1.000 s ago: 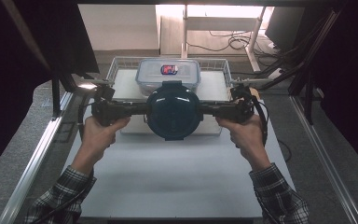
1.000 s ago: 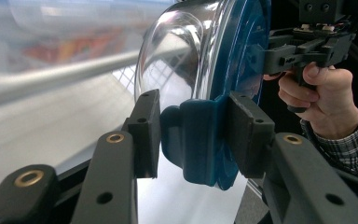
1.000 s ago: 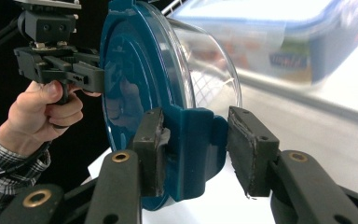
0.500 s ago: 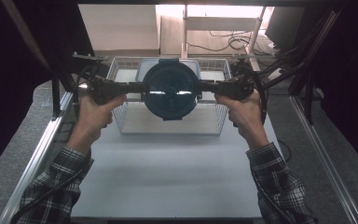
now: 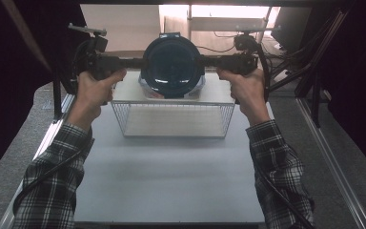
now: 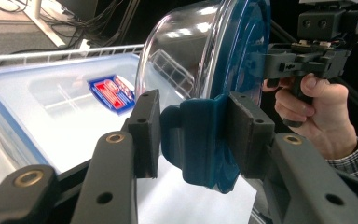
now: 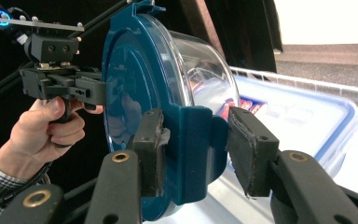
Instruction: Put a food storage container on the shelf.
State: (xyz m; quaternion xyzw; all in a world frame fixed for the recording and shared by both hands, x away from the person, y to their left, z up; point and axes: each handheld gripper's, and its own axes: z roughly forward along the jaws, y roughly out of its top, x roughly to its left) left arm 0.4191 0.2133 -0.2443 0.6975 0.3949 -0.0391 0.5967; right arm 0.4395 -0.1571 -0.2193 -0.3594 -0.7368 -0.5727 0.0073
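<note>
Two grippers hold one round bowl (image 5: 172, 67) between them, up in the air. The left gripper (image 6: 193, 135) is partly closed, and its jaws pinch a blue clip on the side of the bowl's blue lid (image 6: 242, 56). The right gripper (image 7: 193, 149) is partly closed too, and it pinches the blue clip on the other side. The bowl is clear and is tipped on its side, so the lid faces the person.

Under the bowl, and a bit behind it, sits a wire basket (image 5: 174, 119) on the white table (image 5: 171, 181). A flat box (image 6: 51, 102) with a blue rim and a red and blue sticker lies in the basket.

I think the bowl is out of the basket by now, since it hangs high above it. That part looks done. What is left, I guess, is to carry the bowl to a spot and set it down, then let go of both clips. The box is not touched yet.
</note>
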